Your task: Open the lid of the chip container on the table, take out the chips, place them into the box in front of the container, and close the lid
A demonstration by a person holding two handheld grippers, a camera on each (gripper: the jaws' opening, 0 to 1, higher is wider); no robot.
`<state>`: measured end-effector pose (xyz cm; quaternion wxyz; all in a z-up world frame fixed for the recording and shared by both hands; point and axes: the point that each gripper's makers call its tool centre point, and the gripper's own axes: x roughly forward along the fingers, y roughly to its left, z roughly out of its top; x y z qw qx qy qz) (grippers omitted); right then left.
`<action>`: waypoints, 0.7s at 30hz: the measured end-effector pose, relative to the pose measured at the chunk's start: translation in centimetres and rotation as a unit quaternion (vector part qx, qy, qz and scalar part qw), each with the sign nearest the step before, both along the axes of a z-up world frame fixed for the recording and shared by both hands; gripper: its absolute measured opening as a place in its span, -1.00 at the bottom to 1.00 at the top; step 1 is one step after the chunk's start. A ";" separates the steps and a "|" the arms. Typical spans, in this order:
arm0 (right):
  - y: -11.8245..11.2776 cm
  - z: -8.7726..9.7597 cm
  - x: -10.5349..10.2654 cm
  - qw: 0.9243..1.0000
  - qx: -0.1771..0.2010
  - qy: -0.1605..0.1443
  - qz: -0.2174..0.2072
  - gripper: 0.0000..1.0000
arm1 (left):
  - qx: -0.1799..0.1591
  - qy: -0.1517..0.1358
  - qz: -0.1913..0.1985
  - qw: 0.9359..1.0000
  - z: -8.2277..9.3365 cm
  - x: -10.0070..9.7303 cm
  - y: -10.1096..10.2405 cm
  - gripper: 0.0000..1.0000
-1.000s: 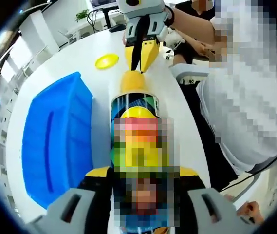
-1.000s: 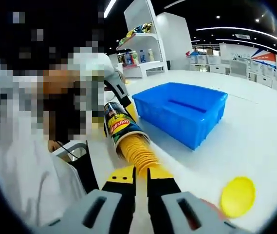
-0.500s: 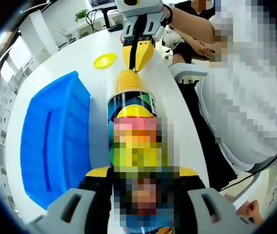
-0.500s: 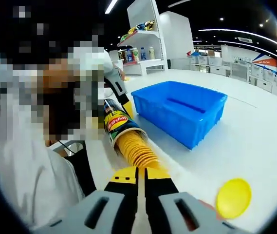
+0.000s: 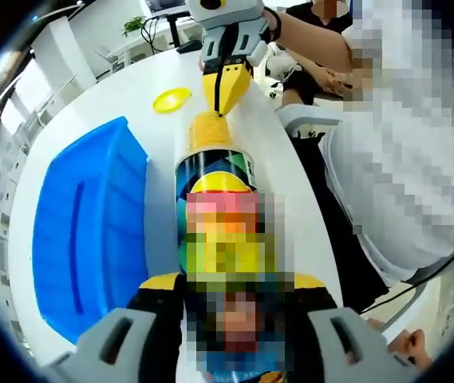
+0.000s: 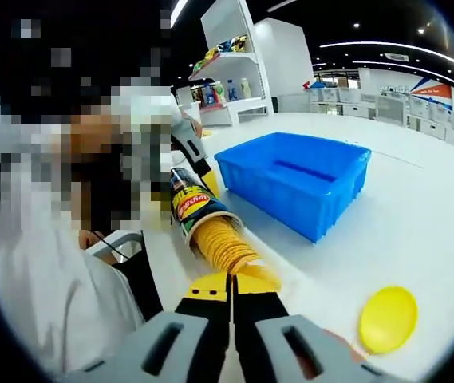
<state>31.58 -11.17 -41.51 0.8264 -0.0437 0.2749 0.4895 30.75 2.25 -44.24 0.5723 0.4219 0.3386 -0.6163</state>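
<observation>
Lying along the desk (image 6: 442, 231), the chip container (image 5: 219, 207) sits clamped in the left gripper (image 5: 227, 319) so the right gripper (image 6: 230, 283), pinched on the chips (image 6: 220, 243), can draw them toward the blue box (image 6: 294, 179); the lid (image 6: 388, 319) lies aside.

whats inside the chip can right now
A stack of chips juts from the can mouth, its end pinched by the right gripper. The can wall hides any chips deeper inside.
</observation>
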 end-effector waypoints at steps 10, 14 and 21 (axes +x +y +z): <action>-0.2 -0.1 -0.1 1.000 0.010 0.008 -0.003 -0.95 | 0.001 -0.003 -0.003 1.000 -0.1 -0.1 -0.1 0.00; 0.0 0.1 -0.3 1.000 0.018 0.007 0.003 -0.95 | 0.001 -0.004 -0.004 1.000 -0.1 -0.1 -0.1 0.00; -0.3 0.8 0.0 0.999 0.036 0.015 -0.010 -0.96 | 0.001 -0.005 -0.007 1.000 -0.1 0.0 -0.1 0.00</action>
